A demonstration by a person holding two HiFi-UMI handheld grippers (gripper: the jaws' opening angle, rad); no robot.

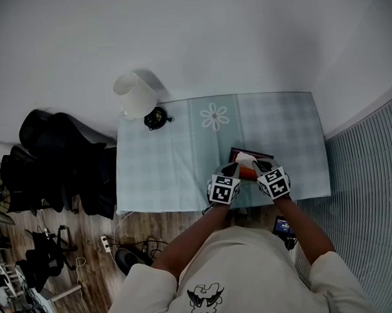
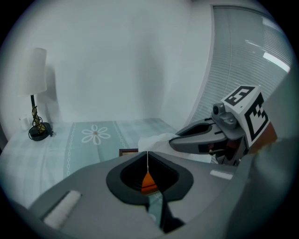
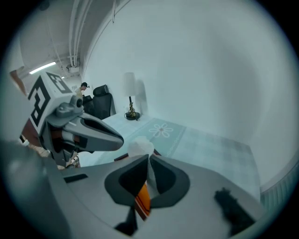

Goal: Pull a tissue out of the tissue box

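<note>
A dark tissue box (image 1: pixel 246 150) with an orange side stands near the front edge of the table (image 1: pixel 164 167), which has a pale blue checked cloth. A white tissue (image 1: pixel 244 159) sticks up from it. My right gripper (image 1: pixel 261 164) is shut on that tissue (image 3: pixel 140 147), which bulges above its closed tips (image 3: pixel 148 158), a little above the box. My left gripper (image 1: pixel 230 167) sits at the box's left side, its jaws (image 2: pixel 148 158) closed to a thin seam with the orange box (image 2: pixel 148 181) showing beneath. Whether they pinch the box is hidden.
A white-shaded lamp (image 1: pixel 135 93) on a black base stands at the table's far left corner. A flower print (image 1: pixel 214 116) marks the cloth. Black chairs (image 1: pixel 60 165) crowd the left; a power strip (image 1: pixel 106 243) and cables lie on the wooden floor.
</note>
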